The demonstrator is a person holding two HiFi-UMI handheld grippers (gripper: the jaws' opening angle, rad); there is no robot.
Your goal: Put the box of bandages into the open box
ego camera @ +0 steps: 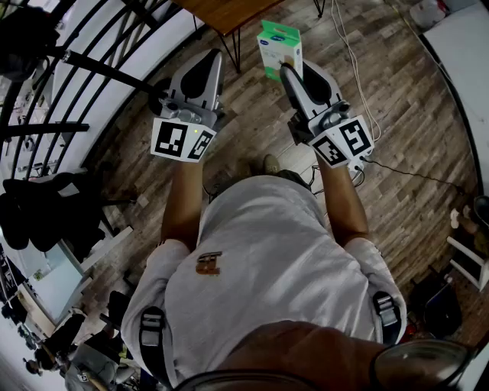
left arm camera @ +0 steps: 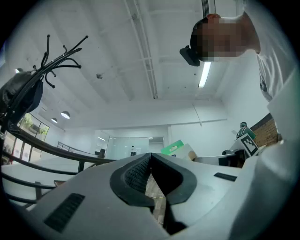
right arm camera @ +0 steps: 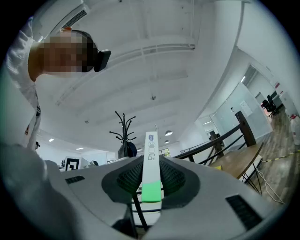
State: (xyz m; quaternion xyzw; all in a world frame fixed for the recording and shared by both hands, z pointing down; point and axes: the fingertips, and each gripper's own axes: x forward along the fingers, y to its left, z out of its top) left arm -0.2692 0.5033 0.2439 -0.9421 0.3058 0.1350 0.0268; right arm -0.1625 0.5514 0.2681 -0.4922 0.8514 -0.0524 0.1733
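Note:
The box of bandages (ego camera: 280,50), green and white, is held off the floor in front of me, with my right gripper (ego camera: 284,74) shut on its lower end. In the right gripper view the box (right arm camera: 151,157) stands edge-on between the two pads. My left gripper (ego camera: 202,70) is raised beside it on the left, shut, with nothing between its jaws (left arm camera: 150,158). From the left gripper view the green box (left arm camera: 174,147) shows to the right. No open box appears in any view.
A wooden table (ego camera: 229,11) stands ahead, a black railing (ego camera: 99,69) runs along the left, and a white cable (ego camera: 348,53) lies on the wooden floor. A white tabletop (ego camera: 462,46) is at the far right. A coat rack (right arm camera: 123,126) rises behind.

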